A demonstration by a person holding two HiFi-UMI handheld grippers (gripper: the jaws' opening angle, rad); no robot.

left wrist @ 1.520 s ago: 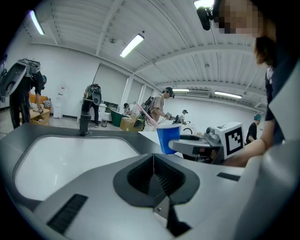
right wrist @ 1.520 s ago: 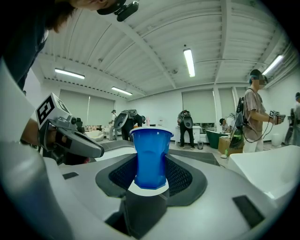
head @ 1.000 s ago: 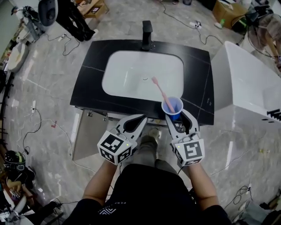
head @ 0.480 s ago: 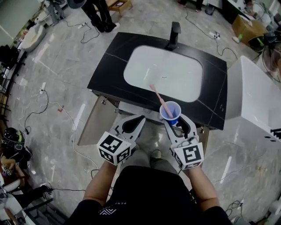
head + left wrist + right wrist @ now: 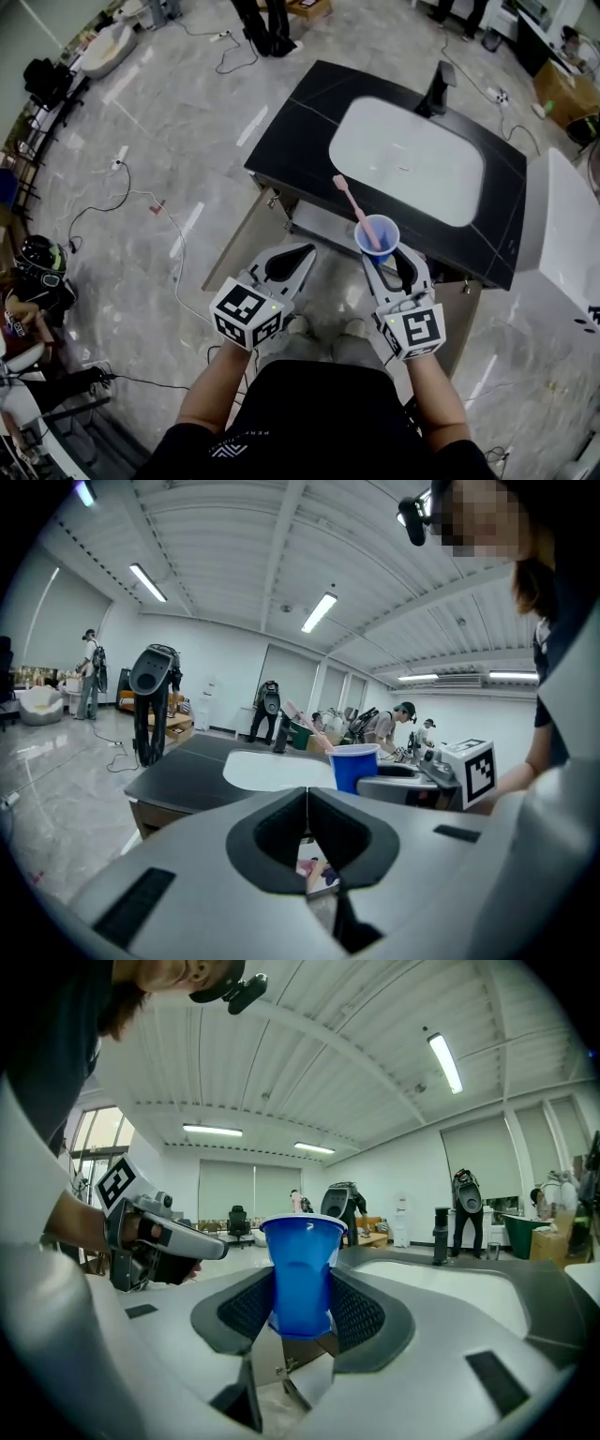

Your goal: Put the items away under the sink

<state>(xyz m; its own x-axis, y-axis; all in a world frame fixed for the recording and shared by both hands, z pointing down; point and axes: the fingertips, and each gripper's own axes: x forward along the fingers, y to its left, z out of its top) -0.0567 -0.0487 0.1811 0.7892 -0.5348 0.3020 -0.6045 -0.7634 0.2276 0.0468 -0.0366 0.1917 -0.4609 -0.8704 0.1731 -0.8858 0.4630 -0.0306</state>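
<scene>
- The right gripper (image 5: pixel 386 255) clamps a blue cup (image 5: pixel 378 228) upright. A pink toothbrush (image 5: pixel 352 206) leans out of it toward 11 o'clock.
- The left gripper (image 5: pixel 302 251) is at the cup's 9 o'clock, clear of it, with its jaws pressed together on nothing.
- The cup shows over the near edge of the black counter (image 5: pixel 300 141).
- A cabinet door (image 5: pixel 246 236) stands swung open at 10 o'clock of the left gripper.
- Open floor (image 5: pixel 141 122) lies from 8 to 11 o'clock, crossed by cables (image 5: pixel 103 208).

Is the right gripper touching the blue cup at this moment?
Touching. The right gripper view shows the right gripper with its two ribbed pads pressed against the sides of the blue cup, no gap on either side.
</scene>
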